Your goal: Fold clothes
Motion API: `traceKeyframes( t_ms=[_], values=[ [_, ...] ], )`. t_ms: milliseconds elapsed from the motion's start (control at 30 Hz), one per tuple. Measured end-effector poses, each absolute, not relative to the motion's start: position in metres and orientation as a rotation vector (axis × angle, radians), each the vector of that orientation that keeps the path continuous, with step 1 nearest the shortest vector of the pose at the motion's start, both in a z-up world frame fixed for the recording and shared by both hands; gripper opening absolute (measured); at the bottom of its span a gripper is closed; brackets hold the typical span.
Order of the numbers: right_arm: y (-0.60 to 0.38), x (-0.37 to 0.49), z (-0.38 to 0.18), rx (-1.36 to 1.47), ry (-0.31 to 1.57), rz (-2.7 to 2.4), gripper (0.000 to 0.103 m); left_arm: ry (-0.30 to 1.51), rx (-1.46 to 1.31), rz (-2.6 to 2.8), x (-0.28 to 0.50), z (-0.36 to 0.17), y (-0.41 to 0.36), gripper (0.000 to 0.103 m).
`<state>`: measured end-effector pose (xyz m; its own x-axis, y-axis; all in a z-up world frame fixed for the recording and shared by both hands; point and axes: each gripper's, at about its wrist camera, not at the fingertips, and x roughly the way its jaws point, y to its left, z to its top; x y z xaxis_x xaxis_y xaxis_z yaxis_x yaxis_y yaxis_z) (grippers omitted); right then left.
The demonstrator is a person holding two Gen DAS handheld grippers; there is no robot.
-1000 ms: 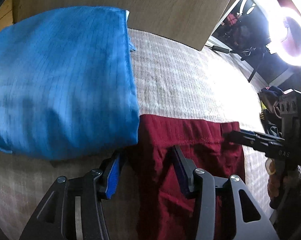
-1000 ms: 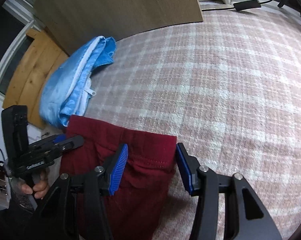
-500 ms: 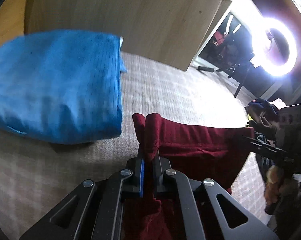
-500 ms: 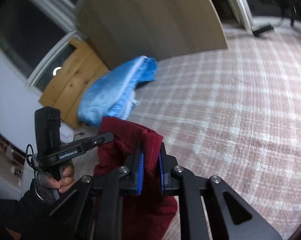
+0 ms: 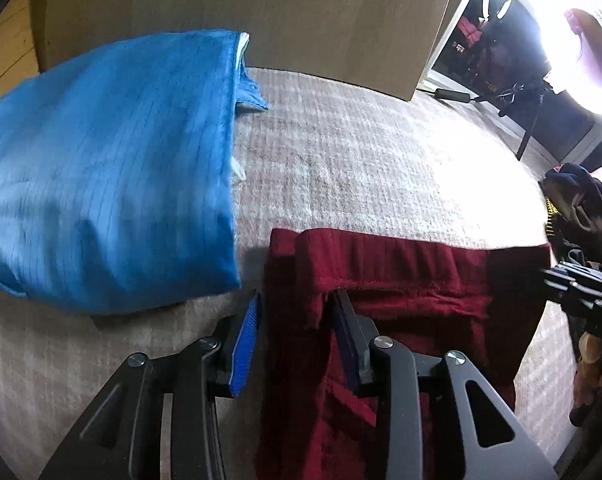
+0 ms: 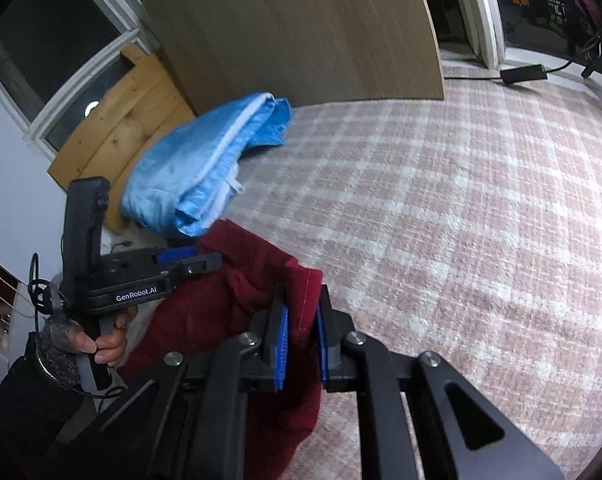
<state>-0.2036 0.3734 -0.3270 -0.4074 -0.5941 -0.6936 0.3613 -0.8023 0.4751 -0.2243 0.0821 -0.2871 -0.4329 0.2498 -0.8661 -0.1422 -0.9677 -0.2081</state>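
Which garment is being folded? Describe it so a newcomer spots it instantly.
Start at the pink-and-white plaid surface in front of the wooden board. At its near edge, beside the shiny blue garment, lies the dark red garment. It is the only matte, maroon piece with a stitched hem.

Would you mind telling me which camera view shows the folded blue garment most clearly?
The left wrist view: the blue garment fills its upper left, showing the broad top face and folded edge. The right wrist view shows it smaller and edge-on, with a white zipper strip, beyond the red garment.
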Motion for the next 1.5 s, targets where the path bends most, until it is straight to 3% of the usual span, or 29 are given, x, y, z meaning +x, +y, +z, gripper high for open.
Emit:
traceKeyframes(
  t_ms=[167,267,333,367,500,533,567,600,667,867,1167,1300,1500],
  values=[
    [0.373,-0.212,-0.339,1.315,-0.338,-2.200,0.017,-0.157,-1.534,2.499,-0.224,-0.285,0.084,0.035],
    [0.377,-0.215,-0.342,1.343,-0.392,-2.176,0.029,-0.189,-1.539,2.517,-0.224,-0.285,0.082,0.035],
    [0.377,-0.217,-0.345,1.357,-0.387,-2.166,0.030,-0.186,-1.526,2.516,-0.223,-0.285,0.082,0.034],
    [0.375,-0.218,-0.348,1.366,-0.383,-2.159,0.030,-0.185,-1.515,2.516,-0.222,-0.285,0.082,0.027],
    [0.372,-0.222,-0.355,1.361,-0.400,-2.138,0.031,-0.245,-1.466,2.497,-0.221,-0.285,0.077,0.012],
    [0.373,-0.222,-0.355,1.357,-0.420,-2.131,0.031,-0.261,-1.452,2.492,-0.220,-0.285,0.076,0.006],
    [0.374,-0.223,-0.356,1.349,-0.454,-2.124,0.027,-0.277,-1.439,2.486,-0.219,-0.284,0.074,0.005],
    [0.376,-0.223,-0.355,1.336,-0.485,-2.117,0.016,-0.292,-1.426,2.481,-0.218,-0.284,0.073,0.005],
    [0.380,-0.218,-0.350,1.293,-0.523,-2.120,0.014,-0.329,-1.404,2.471,-0.213,-0.279,0.070,0.004],
    [0.384,-0.167,-0.292,1.079,-0.536,-2.159,0.012,-0.377,-1.186,2.508,-0.159,-0.220,0.057,0.004],
    [0.338,-0.091,-0.149,0.671,-0.333,-2.199,0.012,-0.305,-0.863,2.676,-0.056,-0.092,0.005,0.004],
    [0.301,-0.081,-0.099,0.543,-0.244,-2.197,0.012,-0.289,-0.735,2.735,-0.042,-0.046,-0.038,0.004],
    [0.236,-0.112,-0.071,0.507,-0.192,-2.228,0.012,-0.218,-0.662,2.785,-0.074,-0.019,-0.089,0.004]
  ],
)
